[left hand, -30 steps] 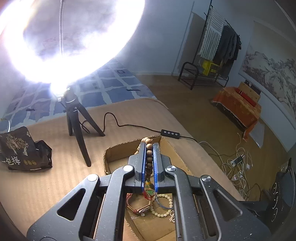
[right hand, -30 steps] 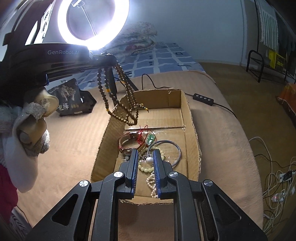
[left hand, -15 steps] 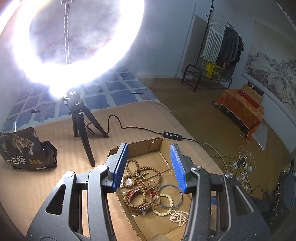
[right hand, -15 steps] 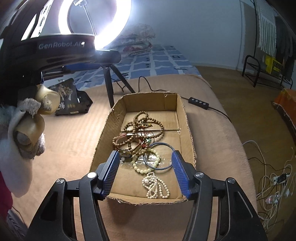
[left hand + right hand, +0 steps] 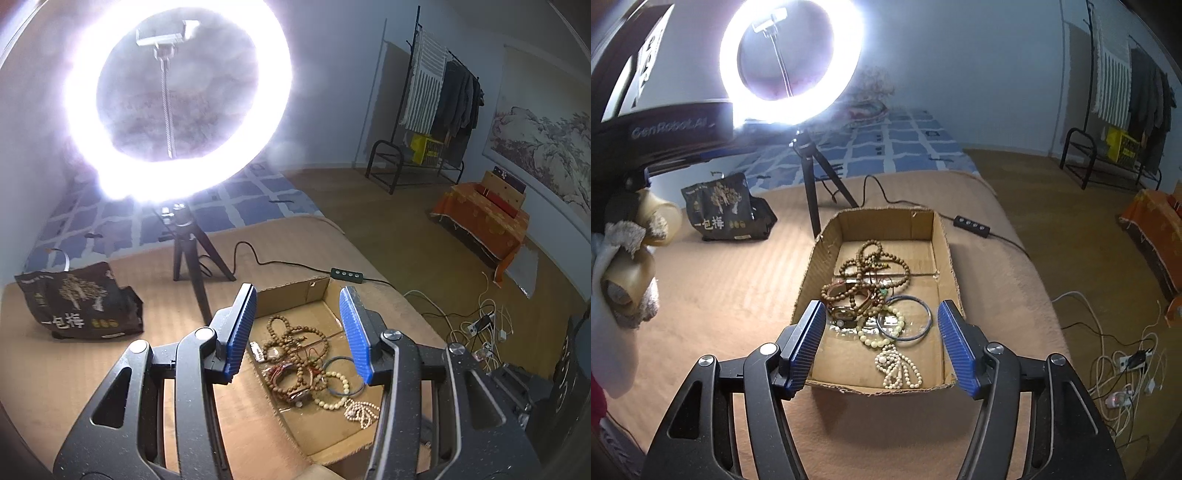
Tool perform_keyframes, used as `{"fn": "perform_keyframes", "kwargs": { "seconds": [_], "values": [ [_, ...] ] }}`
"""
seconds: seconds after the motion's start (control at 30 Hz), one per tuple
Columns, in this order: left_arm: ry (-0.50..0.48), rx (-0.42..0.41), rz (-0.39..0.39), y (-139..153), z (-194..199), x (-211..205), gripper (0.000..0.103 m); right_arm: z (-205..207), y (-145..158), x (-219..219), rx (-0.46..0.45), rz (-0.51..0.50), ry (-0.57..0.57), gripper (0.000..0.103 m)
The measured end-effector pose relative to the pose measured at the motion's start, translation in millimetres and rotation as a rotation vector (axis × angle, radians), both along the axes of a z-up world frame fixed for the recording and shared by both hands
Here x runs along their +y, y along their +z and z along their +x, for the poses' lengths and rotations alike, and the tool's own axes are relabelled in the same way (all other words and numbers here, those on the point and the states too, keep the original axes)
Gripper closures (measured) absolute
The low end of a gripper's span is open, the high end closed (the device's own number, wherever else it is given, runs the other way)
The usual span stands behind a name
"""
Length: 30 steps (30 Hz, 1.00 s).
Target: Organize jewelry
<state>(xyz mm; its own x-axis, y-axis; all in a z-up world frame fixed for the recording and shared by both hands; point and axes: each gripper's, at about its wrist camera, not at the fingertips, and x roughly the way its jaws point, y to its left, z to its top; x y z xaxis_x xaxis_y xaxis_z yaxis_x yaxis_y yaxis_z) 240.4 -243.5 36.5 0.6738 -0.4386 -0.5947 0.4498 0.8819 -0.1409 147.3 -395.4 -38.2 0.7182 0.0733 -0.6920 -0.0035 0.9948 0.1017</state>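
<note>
A shallow cardboard box (image 5: 942, 243) (image 5: 291, 295) sits on the tan bed. In it lie a brown wooden bead necklace (image 5: 864, 266) (image 5: 295, 336), a watch (image 5: 844, 312), a blue bangle (image 5: 905, 319) (image 5: 345, 376), a pale green bead bracelet (image 5: 875, 338) and a white pearl strand (image 5: 897, 369) (image 5: 360, 410). My left gripper (image 5: 297, 325) is open and empty above the box's left part. My right gripper (image 5: 881, 339) is open and empty above the box's near end.
A ring light on a black tripod (image 5: 812, 184) (image 5: 188, 251) stands behind the box, its cable and switch (image 5: 971, 225) running right. A black printed bag (image 5: 724, 206) (image 5: 74, 299) lies at the left. Cables and a power strip (image 5: 1126, 362) lie on the floor at right.
The left gripper opened and dropped the brown bead necklace into the box. The right gripper opened, leaving the pearl strand in the box. Both have since pulled back and up.
</note>
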Motion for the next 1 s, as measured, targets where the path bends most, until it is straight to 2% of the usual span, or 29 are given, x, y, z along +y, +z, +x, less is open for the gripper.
{"fn": "perform_keyframes", "kwargs": {
  "seconds": [0.47, 0.63, 0.77, 1.0],
  "values": [
    [0.021, -0.091, 0.004, 39, -66, 56, 0.055, -33, 37, 18, -0.096, -0.064, -0.040, 0.040],
    [0.020, -0.116, 0.008, 46, -93, 75, 0.055, -44, 46, 21, -0.128, -0.059, -0.057, 0.035],
    [0.022, -0.149, 0.012, 48, -121, 87, 0.039, -55, 52, 27, -0.154, -0.072, -0.060, 0.034],
    [0.034, -0.150, 0.035, 38, -157, 107, 0.036, -69, 56, 35, -0.189, -0.098, -0.074, 0.031]
  ]
}}
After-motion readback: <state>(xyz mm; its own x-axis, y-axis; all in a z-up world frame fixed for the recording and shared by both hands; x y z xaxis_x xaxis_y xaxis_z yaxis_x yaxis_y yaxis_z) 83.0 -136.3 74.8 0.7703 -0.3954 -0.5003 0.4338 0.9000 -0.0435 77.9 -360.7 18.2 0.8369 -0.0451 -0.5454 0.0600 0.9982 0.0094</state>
